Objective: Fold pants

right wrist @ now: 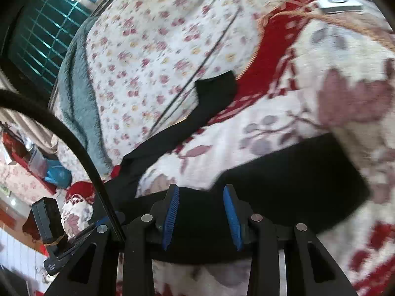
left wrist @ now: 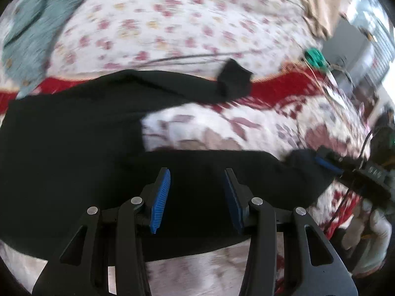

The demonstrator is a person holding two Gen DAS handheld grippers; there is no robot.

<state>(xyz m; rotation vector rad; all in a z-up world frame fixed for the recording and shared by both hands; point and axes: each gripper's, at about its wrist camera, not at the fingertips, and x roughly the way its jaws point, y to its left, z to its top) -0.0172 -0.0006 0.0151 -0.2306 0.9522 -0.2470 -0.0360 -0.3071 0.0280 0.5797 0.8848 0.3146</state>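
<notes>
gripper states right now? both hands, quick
Left gripper: open, nothing between the pads, black pants below.
Right gripper: open, holding nothing, above the pants.

— Where do your pants [left wrist: 74, 133] lie?
— On the blanket [left wrist: 222, 133], one leg behind the other; your left gripper [left wrist: 197, 197] hangs over the near leg, the scissors [left wrist: 314, 58] beyond to the right

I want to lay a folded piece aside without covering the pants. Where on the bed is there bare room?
The floral-and-leaf blanket lies bare between the two legs of the black pants. The small-flowered white sheet beyond the red band is free too. The right edge is crowded with a green object and cables.
</notes>
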